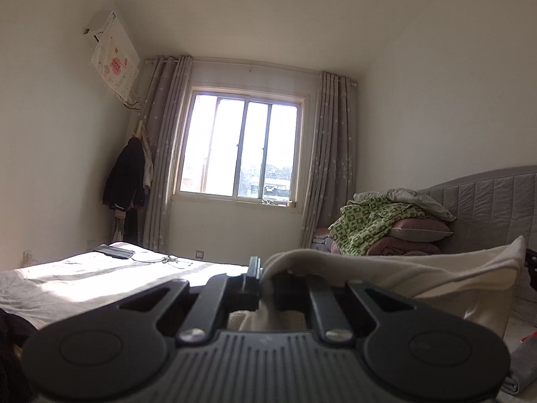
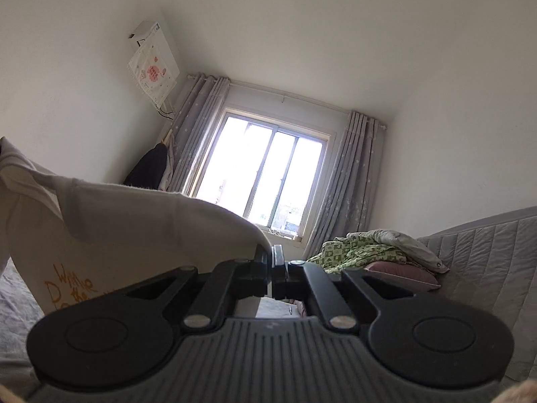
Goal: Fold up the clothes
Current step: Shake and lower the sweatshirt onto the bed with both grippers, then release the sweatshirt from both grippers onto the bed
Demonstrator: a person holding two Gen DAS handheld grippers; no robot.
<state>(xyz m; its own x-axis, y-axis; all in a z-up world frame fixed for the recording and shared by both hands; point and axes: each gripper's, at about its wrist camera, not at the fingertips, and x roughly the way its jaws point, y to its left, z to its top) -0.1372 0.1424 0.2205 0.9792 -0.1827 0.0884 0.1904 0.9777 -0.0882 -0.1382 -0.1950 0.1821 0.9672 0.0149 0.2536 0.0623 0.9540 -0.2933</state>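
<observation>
Two grippers hold one cream shirt up in the air between them. Our left gripper has its fingers clenched on one edge of the cloth, which bunches through the jaws and hangs below them. Our right gripper pinches the other end, jaws pressed together on a thin hem. The shirt spans the gap, sagging a little, with orange lettering showing on its near face in the right view.

We judge the right pinch the weaker one: so little cloth sits in it that a sharp pull apart could slip the hem free and drop that side. Uneven height between our hands could also lay the shirt down skewed, with creases.

Below and beyond lies the bed, its pale sheet sunlit and rumpled, with a dark flat thing and a cable on its far part. At far right a pile of bedding leans on the grey headboard. Farther still, a window between grey curtains, and coats hanging in the left corner.
</observation>
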